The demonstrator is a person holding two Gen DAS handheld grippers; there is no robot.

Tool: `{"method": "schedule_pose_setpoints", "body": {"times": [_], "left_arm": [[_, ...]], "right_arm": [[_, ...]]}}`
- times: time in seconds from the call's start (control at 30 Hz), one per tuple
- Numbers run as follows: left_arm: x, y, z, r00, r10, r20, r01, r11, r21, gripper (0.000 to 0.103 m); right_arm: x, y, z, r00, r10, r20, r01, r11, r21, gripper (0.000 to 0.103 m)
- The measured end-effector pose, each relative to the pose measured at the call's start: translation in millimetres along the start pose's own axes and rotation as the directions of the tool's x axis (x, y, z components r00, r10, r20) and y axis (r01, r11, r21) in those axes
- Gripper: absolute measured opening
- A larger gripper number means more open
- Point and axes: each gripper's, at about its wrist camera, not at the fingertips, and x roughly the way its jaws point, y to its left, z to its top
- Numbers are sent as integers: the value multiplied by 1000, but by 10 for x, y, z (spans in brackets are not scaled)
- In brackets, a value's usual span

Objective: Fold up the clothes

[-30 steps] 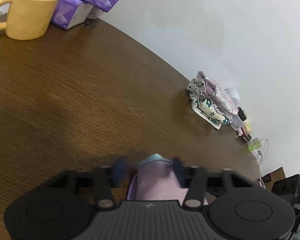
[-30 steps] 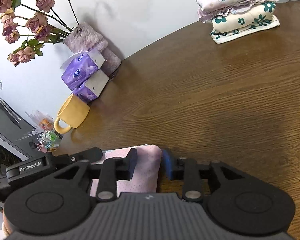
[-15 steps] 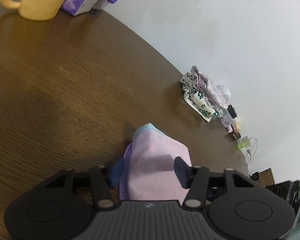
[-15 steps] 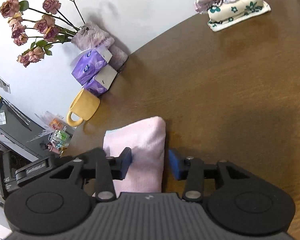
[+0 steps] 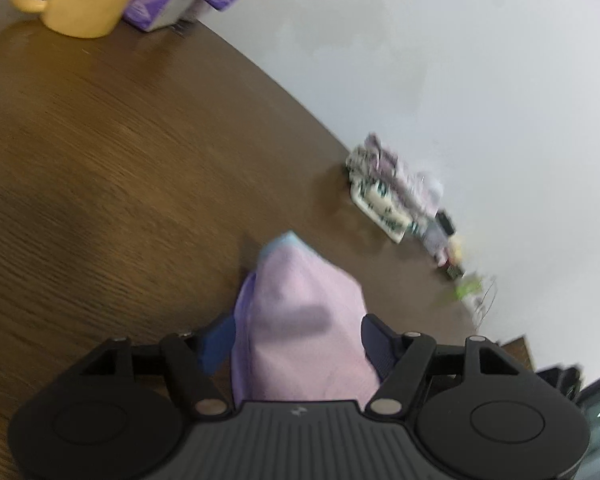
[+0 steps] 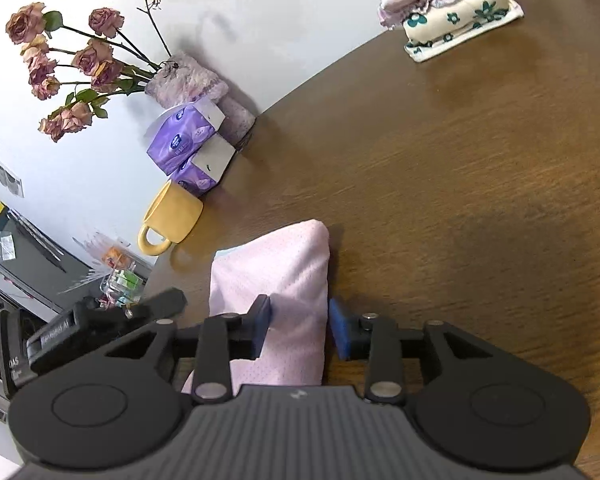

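Observation:
A folded pink cloth (image 5: 300,312) with a pale blue edge lies on the brown wooden table (image 5: 100,160). My left gripper (image 5: 296,344) straddles its near end. Its jaws are opening, and the blue pads stand on either side of the cloth without pinching it. In the right wrist view the same pink cloth (image 6: 272,264) runs between the jaws of my right gripper (image 6: 300,328). There the left pad overlaps the fabric, and a sliver of table separates the right pad from the folded edge. The black housing of the other hand-held unit (image 6: 100,320) shows at the left.
A stack of folded floral clothes (image 6: 452,16) sits at the table's far edge by the white wall, also blurred as a floral stack (image 5: 384,196). A yellow mug (image 6: 172,216), purple tissue packs (image 6: 188,140) and dried roses (image 6: 72,64) stand at the back left.
The left jaws have spread wide around the cloth. Both views have drawn back, so much more of the pink cloth now shows ahead of the fingers. The right jaws widened slightly.

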Motion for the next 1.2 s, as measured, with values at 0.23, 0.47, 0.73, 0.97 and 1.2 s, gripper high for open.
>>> {"method": "schedule_pose_setpoints", "body": {"times": [0.23,0.47,0.73,0.97,1.2], "left_arm": [[56,-54,-81,999,-29,-18,30,999,31,28],[-35,-76,-186,1000,2,11,-2,998,66,69],[-6,-153,-286,1000,1,5,-2,988,155,28],[-204,-147,-125,998,21,67,-32,986,161,75],[-5,-188,412,993,115,30,-119,968,222,76]], "right_arm": [[52,90,-40,1000,-1,4,1,1000,-30,22],[-103,6,-59,999,7,32,-6,1000,-7,27],[12,50,-113,1000,1,3,-1,1000,-15,22],[-272,86,-148,998,20,54,-17,998,-61,29],[-559,438,-490,996,-39,80,58,964,-258,45]]}}
